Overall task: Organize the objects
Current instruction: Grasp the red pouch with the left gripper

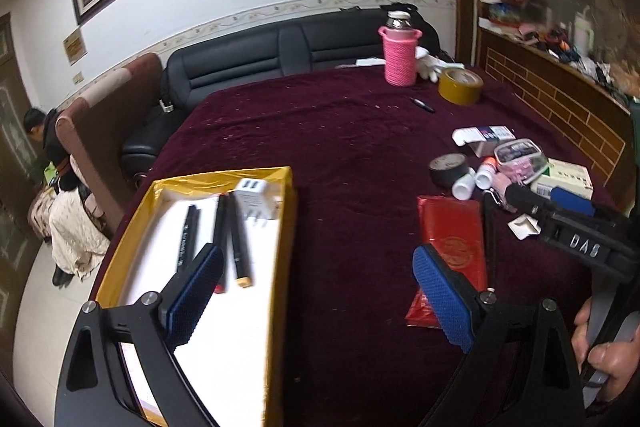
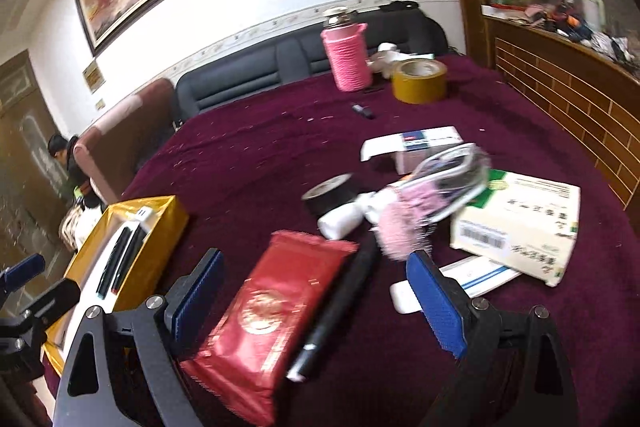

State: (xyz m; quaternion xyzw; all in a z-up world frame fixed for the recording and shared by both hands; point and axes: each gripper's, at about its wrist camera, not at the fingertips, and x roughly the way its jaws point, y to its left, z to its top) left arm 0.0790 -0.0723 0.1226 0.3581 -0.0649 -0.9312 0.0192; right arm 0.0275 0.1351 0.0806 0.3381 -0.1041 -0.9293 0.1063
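Note:
A gold box (image 1: 280,227) with a white floor sits at the table's left edge, holding several dark markers (image 1: 228,239) and a white charger plug (image 1: 256,203). My left gripper (image 1: 316,291) is open and empty, its left finger over the box. My right gripper (image 2: 312,307) is open and empty, low over a red packet (image 2: 268,311) and a black pen (image 2: 340,303) that lie between its fingers. The box also shows in the right wrist view (image 2: 160,227). The right gripper shows in the left wrist view (image 1: 532,199) at the right.
On the maroon tablecloth (image 1: 340,131) lie a black tape roll (image 2: 332,193), white bottles (image 2: 344,219), a pink fuzzy item in a clear case (image 2: 432,203), medicine boxes (image 2: 516,223), yellow tape (image 2: 418,81), a pink-sleeved flask (image 2: 346,53) and a small black marker (image 2: 363,111). A black sofa (image 1: 260,63) stands behind.

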